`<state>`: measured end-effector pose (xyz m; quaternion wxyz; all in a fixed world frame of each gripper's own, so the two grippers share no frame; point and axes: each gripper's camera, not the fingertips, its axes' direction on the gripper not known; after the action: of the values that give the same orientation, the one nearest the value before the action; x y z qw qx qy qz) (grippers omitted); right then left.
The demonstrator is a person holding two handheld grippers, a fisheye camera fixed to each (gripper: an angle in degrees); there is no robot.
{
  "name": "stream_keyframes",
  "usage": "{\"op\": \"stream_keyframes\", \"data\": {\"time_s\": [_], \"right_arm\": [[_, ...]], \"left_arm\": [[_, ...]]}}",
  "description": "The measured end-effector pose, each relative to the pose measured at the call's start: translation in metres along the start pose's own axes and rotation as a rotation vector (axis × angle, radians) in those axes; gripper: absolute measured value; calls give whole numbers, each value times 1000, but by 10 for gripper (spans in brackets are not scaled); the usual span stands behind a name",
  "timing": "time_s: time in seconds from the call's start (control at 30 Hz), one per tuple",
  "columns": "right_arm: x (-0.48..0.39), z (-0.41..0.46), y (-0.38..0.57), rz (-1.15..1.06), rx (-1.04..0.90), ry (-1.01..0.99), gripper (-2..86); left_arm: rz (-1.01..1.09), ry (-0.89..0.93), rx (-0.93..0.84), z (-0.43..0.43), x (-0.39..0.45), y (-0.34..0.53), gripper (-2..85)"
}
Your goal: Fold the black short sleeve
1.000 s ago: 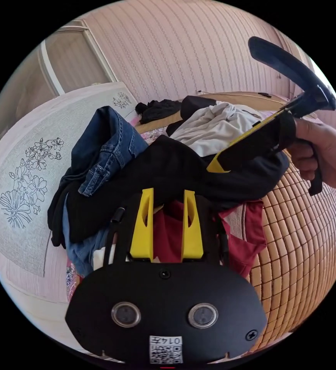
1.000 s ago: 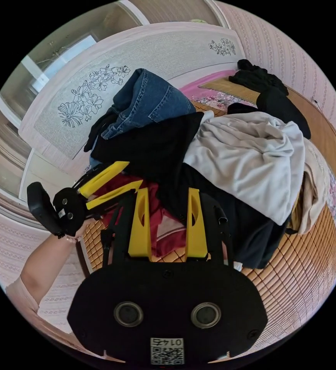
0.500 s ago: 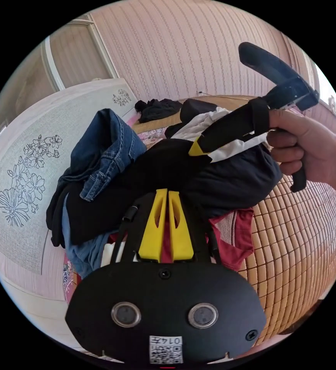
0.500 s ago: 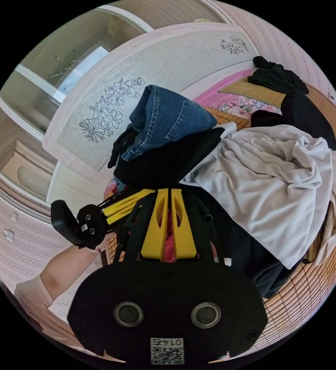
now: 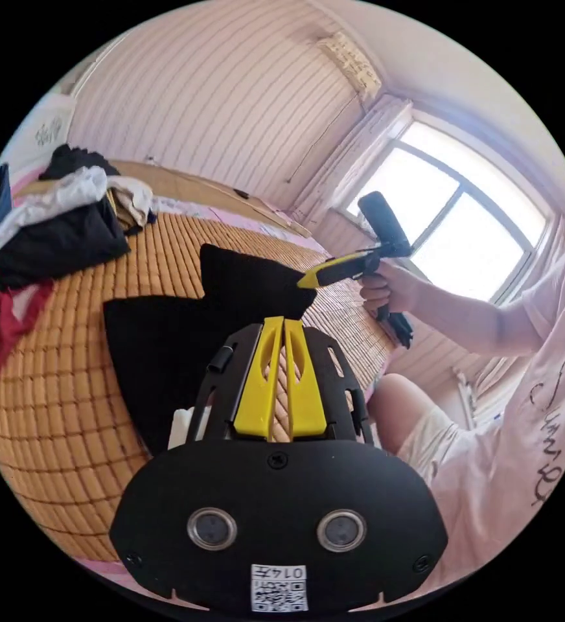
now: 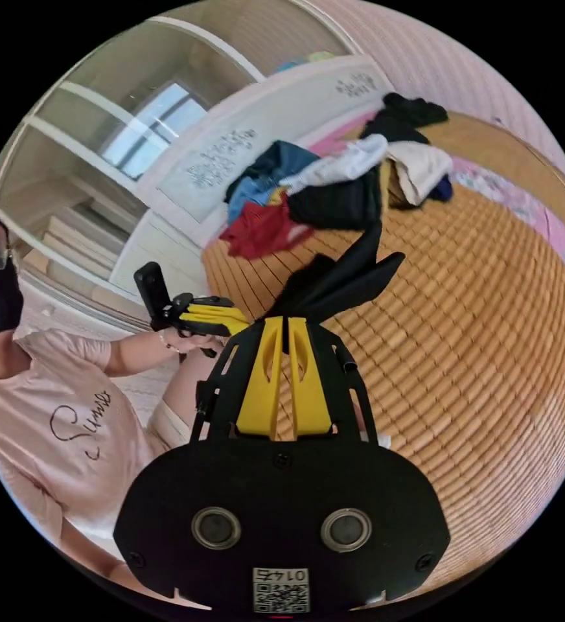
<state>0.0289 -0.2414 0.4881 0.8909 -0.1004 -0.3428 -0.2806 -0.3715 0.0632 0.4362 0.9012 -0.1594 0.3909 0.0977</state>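
Left gripper view: black short sleeve (image 5: 185, 337) spread flat

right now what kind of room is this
Most likely a bedroom in a home. A bed covered by a woven mat has a flowered headboard at its end, a pile of clothes lies on it, and a window lights the striped wall.

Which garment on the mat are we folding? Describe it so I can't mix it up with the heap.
Start at the woven bamboo mat covering the bed. The pile of clothes sits at its headboard end; nearer the person, apart from it, is the black short sleeve shirt. It alone is plain black, spread out, and pinched by both yellow-jawed grippers.
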Motion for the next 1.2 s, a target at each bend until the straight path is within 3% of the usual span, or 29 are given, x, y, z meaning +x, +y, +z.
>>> {"op": "stream_keyframes", "data": {"time_s": [0.07,0.13,0.37,0.57,0.67,0.73,0.83,0.93,1.0,1.07,1.2], "right_arm": [[29,33,55,167,-190,191,34],[31,39,83,185,-226,277,75],[24,-7,109,296,109,351,108],[64,3,50,380,66,297,207],[73,-1,42,447,77,327,155],[67,-15,42,417,119,290,39],[43,-37,34,287,151,273,25],[1,-66,18,95,213,246,19],[-27,-94,14,-24,299,210,18],[-50,-134,23,-119,403,175,19],[-46,-181,65,-123,498,176,26]], "left_arm": [[-98,-18,-35,11,3,18,-10],[-96,-78,-53,6,8,24,-10],[-37,-452,-146,1,-3,-19,2],[-149,-495,-253,44,-53,-85,77],[-185,-524,-378,74,-65,-96,88],[-104,-604,-372,79,-56,-99,64],[-65,-583,-399,77,-51,-98,21],[-73,-518,-244,37,-35,-101,3],[34,-547,-93,3,-1,-104,-3],[206,-451,58,-31,55,-101,-7],[379,-226,85,-18,133,-80,-7]]}}
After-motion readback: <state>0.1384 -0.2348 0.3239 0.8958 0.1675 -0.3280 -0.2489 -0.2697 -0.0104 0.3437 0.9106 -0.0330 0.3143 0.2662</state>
